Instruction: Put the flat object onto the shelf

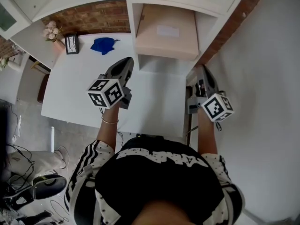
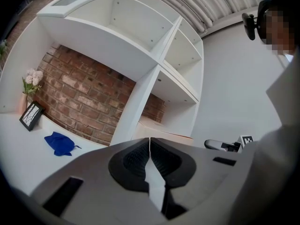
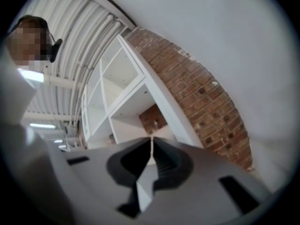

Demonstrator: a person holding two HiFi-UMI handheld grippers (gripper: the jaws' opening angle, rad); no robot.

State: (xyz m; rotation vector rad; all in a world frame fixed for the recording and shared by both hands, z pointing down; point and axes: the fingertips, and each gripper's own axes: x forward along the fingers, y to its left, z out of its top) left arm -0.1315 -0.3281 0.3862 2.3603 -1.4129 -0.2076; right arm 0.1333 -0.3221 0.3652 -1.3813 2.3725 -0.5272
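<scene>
Left gripper (image 1: 125,63): jaws pressed together, nothing between them. Flat box (image 1: 166,36) lies inside the shelf (image 1: 132,27) compartment, apart from both grippers. Right gripper (image 1: 203,71): closed too, empty. Placement looks done; next, probably just draw both clear.

Shelf (image 1: 132,27) smooth matt; brick wall (image 1: 93,18) rough; blue cloth (image 1: 103,45) crumpled; flat object (image 1: 166,32) matt.

Lower shelf bay (image 1: 202,28) mostly taken up by flat box (image 1: 164,36); gap left along its right side. Table (image 1: 150,95) rear blocked by blue cloth (image 1: 103,45), picture frame (image 1: 71,44), flowers (image 1: 51,31); front stretch open for passage.
</scene>
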